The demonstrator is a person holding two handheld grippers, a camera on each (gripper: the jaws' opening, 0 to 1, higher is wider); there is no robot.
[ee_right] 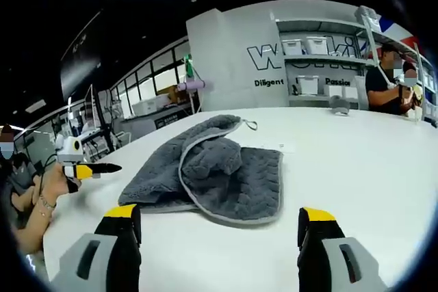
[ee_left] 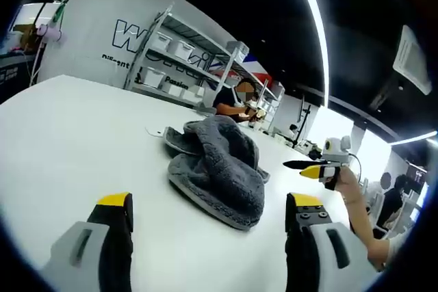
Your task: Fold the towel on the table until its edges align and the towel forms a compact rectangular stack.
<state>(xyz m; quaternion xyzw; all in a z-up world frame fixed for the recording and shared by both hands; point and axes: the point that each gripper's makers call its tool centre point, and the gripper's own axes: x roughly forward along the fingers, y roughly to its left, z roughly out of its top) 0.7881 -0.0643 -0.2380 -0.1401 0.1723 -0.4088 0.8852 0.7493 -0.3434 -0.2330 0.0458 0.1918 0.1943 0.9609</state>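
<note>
A grey towel (ee_left: 220, 169) lies crumpled on the white table (ee_left: 75, 141), part of it thrown over itself in a loose heap. My left gripper (ee_left: 209, 203) hovers open just short of the towel's near edge, touching nothing. In the right gripper view the same towel (ee_right: 219, 176) spreads out wider, with a small loop at its far corner. My right gripper (ee_right: 220, 215) is open and stops short of the towel's hem. Each gripper shows in the other's view, held in a hand beside the towel: the right gripper (ee_left: 316, 167) and the left gripper (ee_right: 87, 169).
A small white card (ee_left: 156, 131) lies on the table behind the towel. A person (ee_left: 236, 100) sits at the table's far side. Shelves with white bins (ee_left: 174, 59) stand along a lettered wall. Bare white tabletop (ee_right: 369, 169) surrounds the towel.
</note>
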